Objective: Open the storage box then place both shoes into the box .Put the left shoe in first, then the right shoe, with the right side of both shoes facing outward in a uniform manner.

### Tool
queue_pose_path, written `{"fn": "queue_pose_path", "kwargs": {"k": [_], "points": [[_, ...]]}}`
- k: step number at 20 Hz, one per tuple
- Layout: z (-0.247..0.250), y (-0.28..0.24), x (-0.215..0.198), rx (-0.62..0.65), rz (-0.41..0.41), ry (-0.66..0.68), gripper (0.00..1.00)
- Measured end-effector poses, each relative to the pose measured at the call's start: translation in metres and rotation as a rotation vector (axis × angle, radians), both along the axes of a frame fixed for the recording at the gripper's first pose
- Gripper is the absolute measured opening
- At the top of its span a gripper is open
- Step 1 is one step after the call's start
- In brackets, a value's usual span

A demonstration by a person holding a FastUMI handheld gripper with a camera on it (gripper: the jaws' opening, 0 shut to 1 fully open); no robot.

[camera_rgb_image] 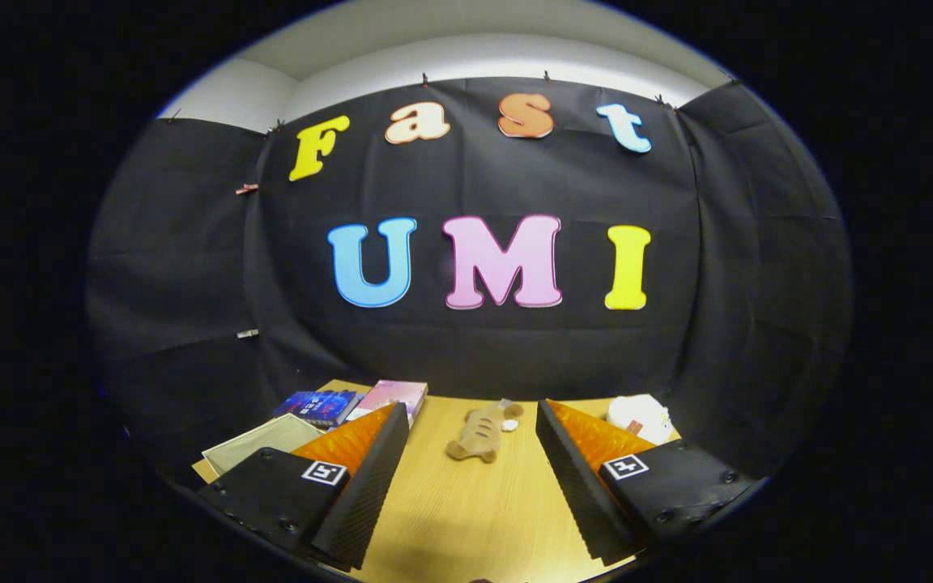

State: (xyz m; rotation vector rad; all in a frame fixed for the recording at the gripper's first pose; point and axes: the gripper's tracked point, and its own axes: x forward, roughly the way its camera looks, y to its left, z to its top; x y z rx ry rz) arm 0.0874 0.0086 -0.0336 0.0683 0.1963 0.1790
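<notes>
Between the two fingers of the tool (466, 486) lies bare wooden surface (450, 518); the fingers stand wide apart and grip nothing. Just beyond the left finger's outer side sits a shallow pale tray or lid (260, 444) with a raised rim, which may belong to the storage box, though I cannot tell for sure. Ahead of the fingers, roughly midway between their tips and a little farther on, lies a small tan plush toy (479, 436), its long axis running away from the tool and leaning slightly to the right, with a small white piece at its far end. Beyond the left fingertip rest a dark blue book (319, 405) and a pink one (394, 395), just beside each other. Beyond the right fingertip sits a white rounded thing (641, 417), too hidden by the finger to name; whether it is a shoe, and which way it points, I cannot say.

As for the step in hand, the scene settles little: the open, unloaded tool would suit both reaching out for the box and drawing off after stowing the shoes. Any further move calls for finding the box and shoes clearly.
</notes>
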Motion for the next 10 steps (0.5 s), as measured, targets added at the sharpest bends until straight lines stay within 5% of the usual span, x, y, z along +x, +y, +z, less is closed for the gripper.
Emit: {"fn": "queue_pose_path", "kwargs": {"k": [4, 10], "points": [[0.016, -0.015, -0.011, 0.012, 0.015, -0.115, 0.98], [0.009, -0.021, -0.013, 0.03, -0.009, -0.112, 0.98]]}}
